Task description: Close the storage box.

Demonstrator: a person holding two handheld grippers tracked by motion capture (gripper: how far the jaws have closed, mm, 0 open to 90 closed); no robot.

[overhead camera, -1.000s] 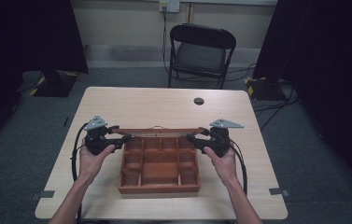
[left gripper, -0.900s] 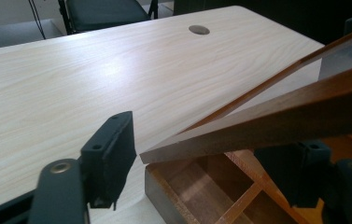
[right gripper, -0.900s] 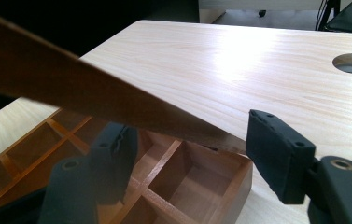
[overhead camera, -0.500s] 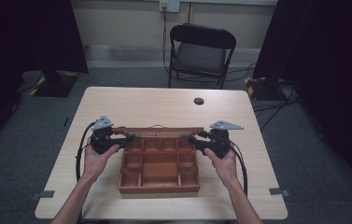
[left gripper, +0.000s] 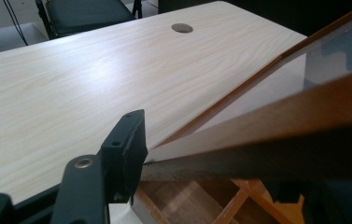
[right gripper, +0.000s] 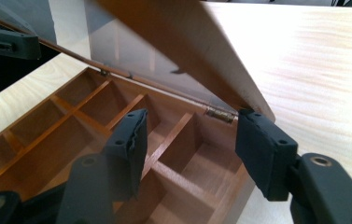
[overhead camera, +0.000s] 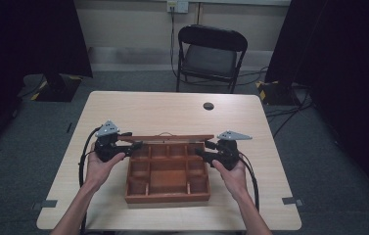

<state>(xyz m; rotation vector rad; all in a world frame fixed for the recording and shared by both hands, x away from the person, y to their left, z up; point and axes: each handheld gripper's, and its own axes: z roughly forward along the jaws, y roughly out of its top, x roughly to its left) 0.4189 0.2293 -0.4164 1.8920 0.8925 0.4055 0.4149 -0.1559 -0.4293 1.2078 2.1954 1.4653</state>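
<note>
Wooden compartment box (overhead camera: 167,176) sits near the table's (overhead camera: 162,110) front edge, its glass-paned lid (overhead camera: 165,139) raised. Left gripper (overhead camera: 135,145) has just been closing and clamps the lid's left edge; right gripper (overhead camera: 200,149) clamps its right edge.

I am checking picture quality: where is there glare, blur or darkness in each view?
High view: the table is evenly lit, the room's sides are nearly black, and the wooden box is a little soft. Left gripper view: a pale glare patch lies on the tabletop, and the lid close to the lens is blurred. Right gripper view: the far tabletop is washed out, and the near gripper is soft.
</note>
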